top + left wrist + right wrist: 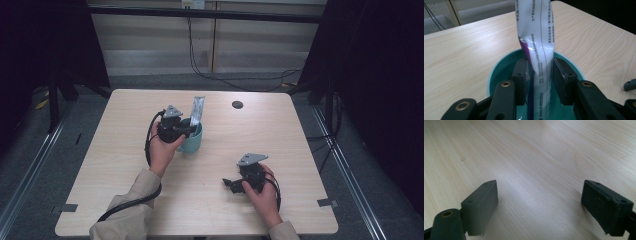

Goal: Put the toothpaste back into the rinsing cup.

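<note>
A white tube-shaped pack [198,111] with purple print stands upright in a teal cup [192,142] near the middle of the table, leaning slightly to the far side. My left gripper [192,129] reaches into the cup from the near left. In the left gripper view the pack [536,37] rises between the two pads inside the cup [496,72]. The right pad lies against it and a thin gap shows at the left pad, so my left gripper [539,72] stands open. My right gripper [227,182] rests low over bare wood at the near right, open [540,202] and empty.
The light wooden table [280,135] has a small dark round spot [237,104] at its far side. Dark cables hang behind the far edge. Grey tape marks [327,202] sit at the near corners. Part of the other gripper [630,85] shows at the right edge of the left gripper view.
</note>
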A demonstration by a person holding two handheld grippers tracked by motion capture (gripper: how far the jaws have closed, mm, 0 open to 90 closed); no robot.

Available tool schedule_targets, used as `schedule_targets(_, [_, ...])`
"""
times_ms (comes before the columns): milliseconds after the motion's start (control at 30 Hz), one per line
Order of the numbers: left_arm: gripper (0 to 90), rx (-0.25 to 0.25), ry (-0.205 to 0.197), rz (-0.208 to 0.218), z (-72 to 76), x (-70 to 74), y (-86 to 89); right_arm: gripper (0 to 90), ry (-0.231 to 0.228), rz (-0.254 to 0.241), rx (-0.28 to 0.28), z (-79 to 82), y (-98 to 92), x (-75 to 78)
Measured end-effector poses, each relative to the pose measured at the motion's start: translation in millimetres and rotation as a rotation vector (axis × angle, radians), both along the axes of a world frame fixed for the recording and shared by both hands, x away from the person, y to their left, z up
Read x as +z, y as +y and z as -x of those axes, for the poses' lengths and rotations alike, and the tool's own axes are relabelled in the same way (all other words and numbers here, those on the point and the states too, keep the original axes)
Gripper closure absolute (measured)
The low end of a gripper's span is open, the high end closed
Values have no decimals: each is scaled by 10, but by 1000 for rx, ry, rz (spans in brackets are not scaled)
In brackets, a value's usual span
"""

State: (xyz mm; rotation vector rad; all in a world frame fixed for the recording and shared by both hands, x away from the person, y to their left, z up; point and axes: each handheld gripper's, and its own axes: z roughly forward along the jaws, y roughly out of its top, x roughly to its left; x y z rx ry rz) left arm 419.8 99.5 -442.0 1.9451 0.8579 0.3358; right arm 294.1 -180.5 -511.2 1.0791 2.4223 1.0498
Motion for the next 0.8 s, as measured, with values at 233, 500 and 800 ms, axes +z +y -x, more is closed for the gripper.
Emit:
schedule_targets(233, [646, -8, 5, 7, 2, -20, 6, 135, 0, 0, 0, 0, 0, 0])
schedule_targets(500, [593, -12, 14, 7, 2, 9, -2, 135, 0, 0, 0, 0, 0, 1])
schedule_targets(800, [455, -8, 21, 20, 27, 72, -10, 135, 1, 0, 0, 0, 1, 0])
